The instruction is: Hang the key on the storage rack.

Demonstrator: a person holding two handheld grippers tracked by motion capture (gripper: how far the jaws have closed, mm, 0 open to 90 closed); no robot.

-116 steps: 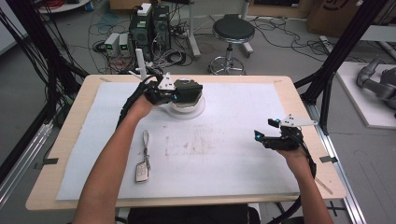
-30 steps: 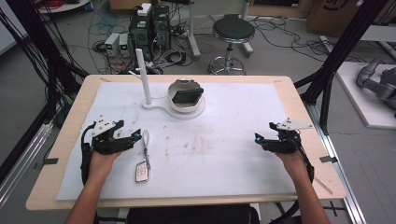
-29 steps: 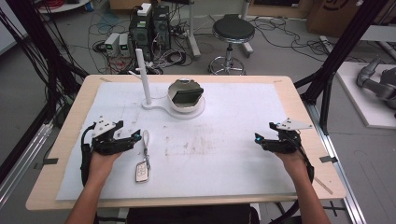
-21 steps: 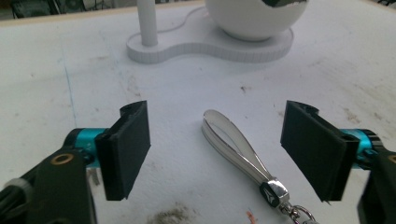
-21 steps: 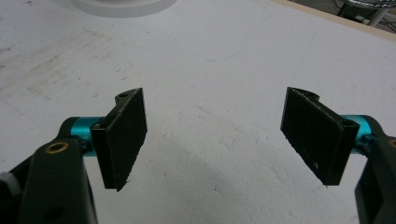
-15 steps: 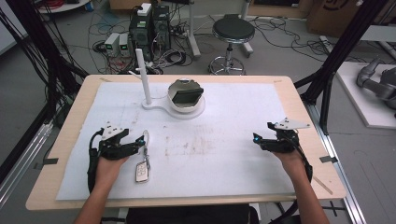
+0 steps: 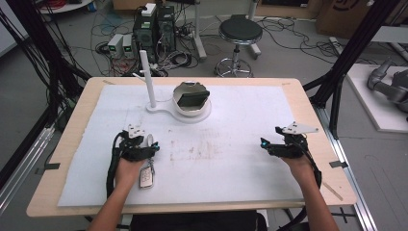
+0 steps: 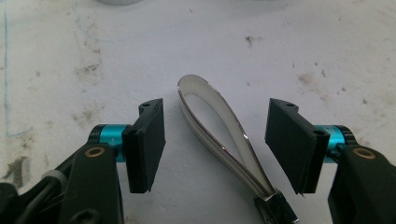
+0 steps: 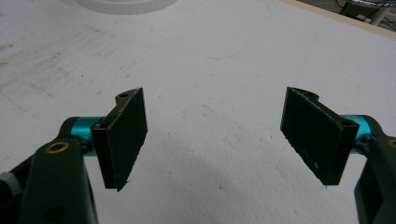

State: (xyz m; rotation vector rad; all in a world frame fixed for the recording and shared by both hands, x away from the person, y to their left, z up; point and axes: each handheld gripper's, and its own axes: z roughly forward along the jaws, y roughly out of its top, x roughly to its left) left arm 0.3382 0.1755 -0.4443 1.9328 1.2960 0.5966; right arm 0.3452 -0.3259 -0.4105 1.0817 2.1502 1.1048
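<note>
— What is the left claw (image 8: 215, 144) doing down there, low on the left side of the picture?

— It sits over the strap (image 8: 219, 140) of a key fob (image 7: 145, 177). The strap is a white loop lying flat on the white mat (image 7: 240, 110). The jaws have just been closing, but they are open partway. The loop is between them and the pads (image 8: 145, 142) do not touch it yet.

— So nothing is picked up?

— Not yet. I think the grab is just starting. The squeeze and the lift are left to do.

— And the right claw (image 9: 215, 135)?

— It waits at the right side, wide open, with nothing in it.

— What is the white stand (image 7: 179, 107) at the top middle for?

— Maybe to hang the fob on. I cannot tell.
</note>
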